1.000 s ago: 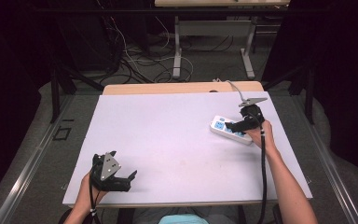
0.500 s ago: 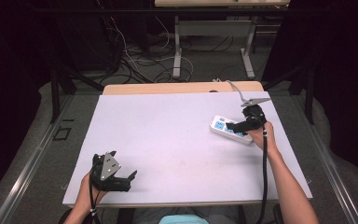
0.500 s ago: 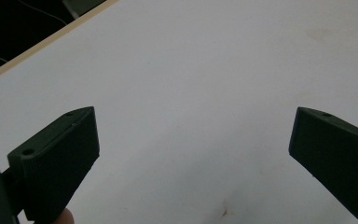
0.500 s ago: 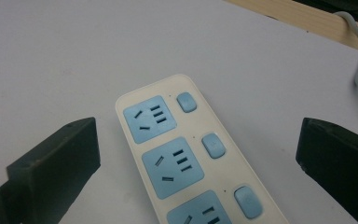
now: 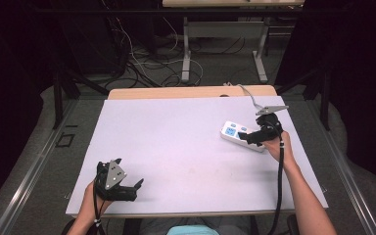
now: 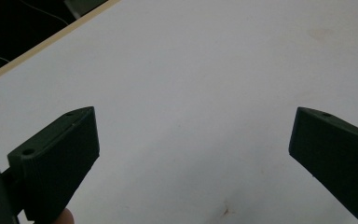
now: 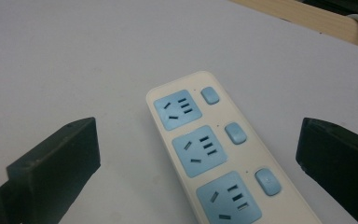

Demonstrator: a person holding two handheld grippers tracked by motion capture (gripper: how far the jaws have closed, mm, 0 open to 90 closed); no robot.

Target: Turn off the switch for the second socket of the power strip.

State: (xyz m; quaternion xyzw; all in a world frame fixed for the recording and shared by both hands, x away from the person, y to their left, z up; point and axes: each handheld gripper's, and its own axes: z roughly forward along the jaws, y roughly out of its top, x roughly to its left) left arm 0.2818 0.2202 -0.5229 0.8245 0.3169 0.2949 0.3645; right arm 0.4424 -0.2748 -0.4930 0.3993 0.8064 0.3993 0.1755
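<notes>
We see a white plastic power strip with three pale blue sockets and three blue switches (image 7: pixel 212 149) lying flat on the white-topped table (image 5: pixel 186 142), near its far right edge. Our right gripper (image 5: pixel 247 138) sits over the strip's near end, jaws spread wide on either side of it, apparently not touching. Well apart from the strip, at the table's near left corner, our left gripper (image 5: pixel 136 185) rests with jaws wide open, holding nothing.
</notes>
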